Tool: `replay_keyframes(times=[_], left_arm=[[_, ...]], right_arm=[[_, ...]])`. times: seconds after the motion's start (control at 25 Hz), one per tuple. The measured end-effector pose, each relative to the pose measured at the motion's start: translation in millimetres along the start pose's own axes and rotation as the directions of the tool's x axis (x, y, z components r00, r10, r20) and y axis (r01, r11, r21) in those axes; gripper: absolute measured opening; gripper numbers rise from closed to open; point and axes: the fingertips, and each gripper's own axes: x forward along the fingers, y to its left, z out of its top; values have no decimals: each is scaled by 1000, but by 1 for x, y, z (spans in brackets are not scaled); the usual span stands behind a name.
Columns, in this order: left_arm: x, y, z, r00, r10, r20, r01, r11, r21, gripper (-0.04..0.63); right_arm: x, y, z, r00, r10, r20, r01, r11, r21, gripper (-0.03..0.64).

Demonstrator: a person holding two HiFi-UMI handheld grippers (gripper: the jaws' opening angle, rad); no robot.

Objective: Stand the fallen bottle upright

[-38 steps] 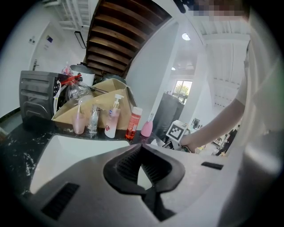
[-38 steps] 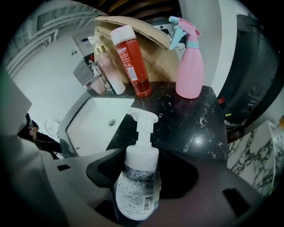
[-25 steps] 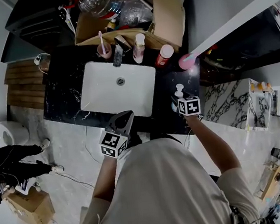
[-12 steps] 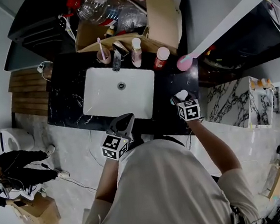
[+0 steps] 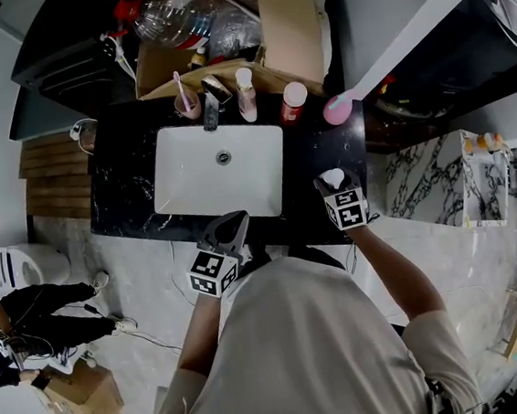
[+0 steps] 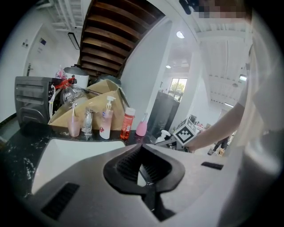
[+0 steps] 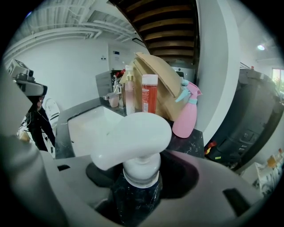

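Head view: right claw (image 5: 335, 190) grips pump bottle (image 5: 332, 177), forearm (image 5: 389, 266) extended.

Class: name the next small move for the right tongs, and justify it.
Probably settle the pump bottle flat on the black counter before letting go: the right tongs grip its dark body, and whether its base rests there is hidden.
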Motion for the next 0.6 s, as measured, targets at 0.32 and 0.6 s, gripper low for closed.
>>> replay_keyframes(times=[0.32, 0.6], left_arm=[[-3, -4, -3, 1000, -1, -1, 1, 1000, 3, 6], [-6, -3, -4, 1000, -3, -1, 3, 1000, 3, 7]], right_arm=[[-1, 2, -4, 1000, -16, 7, 16, 1000, -7, 263], [-2, 0, -6, 1000, -14, 3, 14, 1000, 3, 298]])
